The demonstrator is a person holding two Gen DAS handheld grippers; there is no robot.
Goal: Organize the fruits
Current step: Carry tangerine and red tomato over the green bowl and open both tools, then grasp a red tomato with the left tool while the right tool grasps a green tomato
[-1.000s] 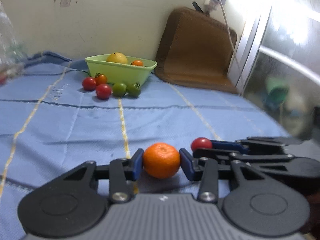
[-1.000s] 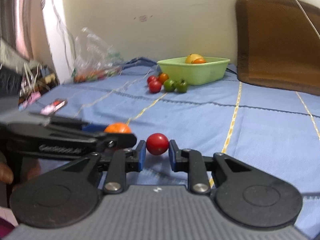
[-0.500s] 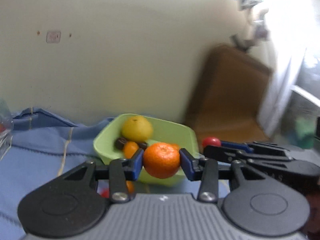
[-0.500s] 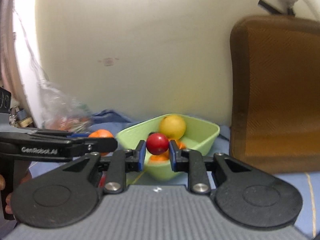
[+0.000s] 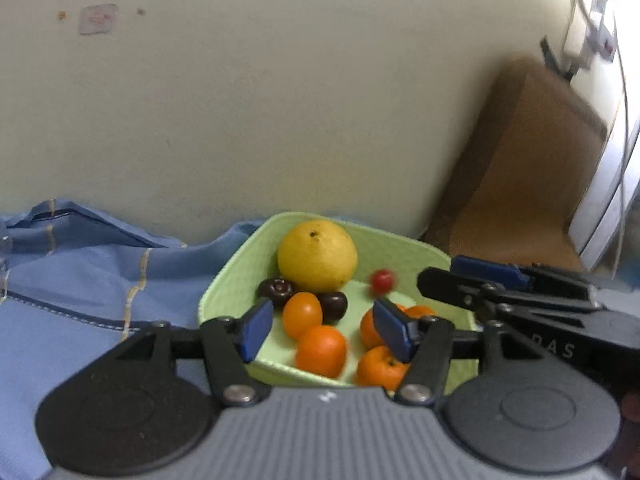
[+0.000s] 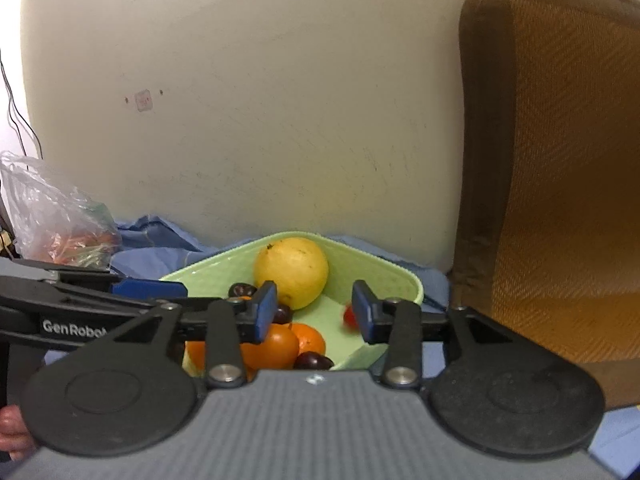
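Green plastic tub [image 5: 224, 284] sits on the blue cloth [image 5: 80, 280] against the cream wall, seen from the left wrist camera with one corner turned toward the lens. Inside it, a large yellow citrus [image 5: 317, 255] rests at the back with its stem dimple facing up. Two dark cherries [image 5: 276, 290] lie just in front of it, beside several small oranges. The orange [image 5: 321, 350] lies blurred in the tub, below and between the left gripper [image 5: 322, 330] fingers and touching neither blue pad. Half a second earlier that orange was clamped between them; the fingers have just been opening and now stand apart, holding nothing. The red tomato [image 5: 383, 280] appears blurred over the tub floor, left of the right gripper [image 5: 452, 276], which enters from the right side.

From the right wrist camera, the tub [image 6: 400, 276] again shows a corner pointing away toward the wall. The right gripper [image 6: 314, 312] fingers have just been opening; earlier they pinched the tomato [image 6: 349, 318], which now sits blurred just inside the right pad, whether touching it I cannot tell. The yellow citrus [image 6: 291, 272] stands behind the gap. A plastic bag [image 6: 56, 216] lies at far left, a brown cushion [image 6: 560, 160] at right.
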